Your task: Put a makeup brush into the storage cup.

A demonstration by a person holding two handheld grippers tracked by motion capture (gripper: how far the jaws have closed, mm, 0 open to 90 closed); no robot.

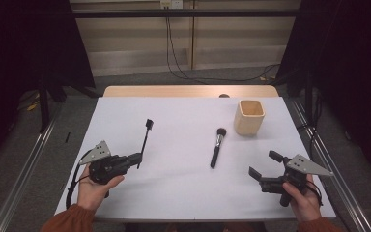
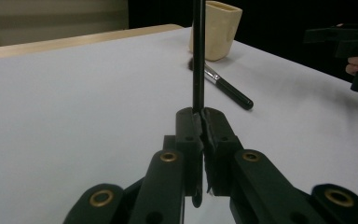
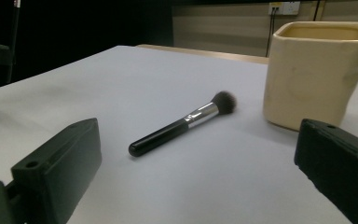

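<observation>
Left gripper [image 1: 137, 157] clamps the thin black stiff-handled brush [image 1: 145, 138] at its near end; light, likely to pivot; right gripper [image 1: 265, 166] gapes empty, near right.

High view is looking down and forward from above my side, taking in the whole table [image 1: 183, 145] from some way off, with floor and wall beyond. Left gripper view is riding low over the table, looking along my jaws toward the far right corner, close on the wand [image 2: 198, 56]. Right gripper view is skimming the tabletop, facing up the table. All three are sharing the brush [image 3: 182, 123] and the cup [image 3: 314, 74].
</observation>
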